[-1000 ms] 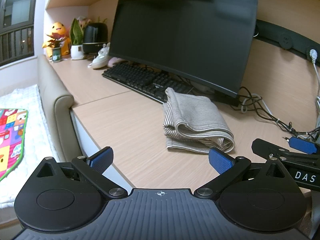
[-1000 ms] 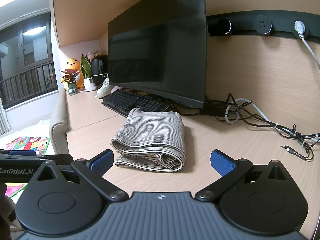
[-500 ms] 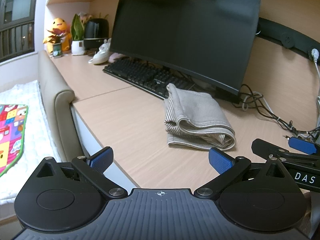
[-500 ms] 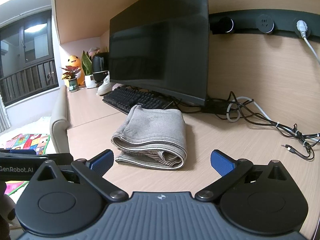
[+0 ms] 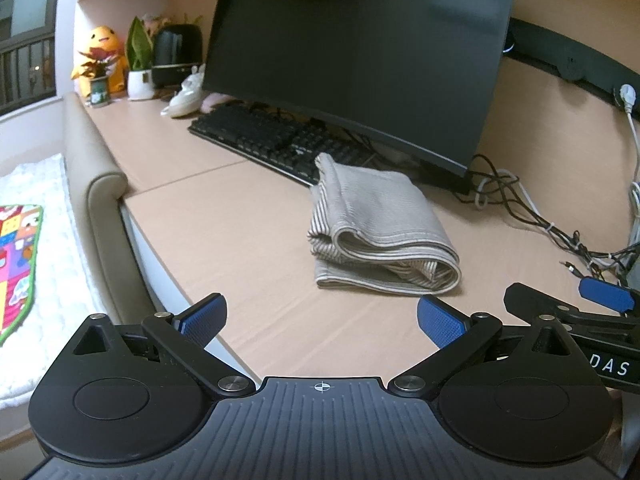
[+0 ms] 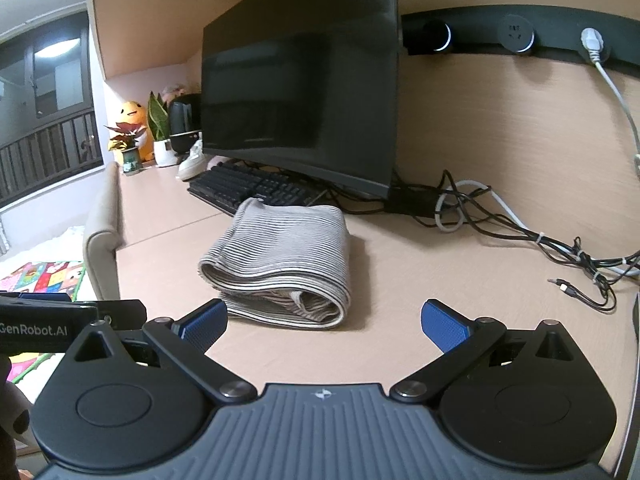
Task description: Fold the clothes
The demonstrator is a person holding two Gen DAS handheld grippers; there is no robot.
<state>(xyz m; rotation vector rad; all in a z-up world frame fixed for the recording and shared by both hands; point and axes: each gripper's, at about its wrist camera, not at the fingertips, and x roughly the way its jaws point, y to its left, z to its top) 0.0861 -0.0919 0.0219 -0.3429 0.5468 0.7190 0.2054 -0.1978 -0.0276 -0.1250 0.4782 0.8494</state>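
A grey striped garment [image 5: 380, 224] lies folded into a thick bundle on the wooden desk [image 5: 224, 232], in front of the monitor. It also shows in the right wrist view [image 6: 284, 260]. My left gripper [image 5: 322, 320] is open and empty, held back near the desk's front edge, short of the garment. My right gripper [image 6: 324, 320] is open and empty, just in front of the bundle's near fold. The right gripper's fingertips [image 5: 604, 294] show at the right in the left wrist view.
A large black monitor [image 5: 360, 52] and a keyboard [image 5: 276, 144] stand behind the garment. Tangled cables [image 6: 520, 236] lie to the right. Plants, a plush toy [image 5: 102, 56] and a kettle sit at the far left. A padded chair back [image 5: 96, 200] borders the desk's left edge.
Both grippers have drawn back slightly from the folded garment and stayed open. The garment has not moved.
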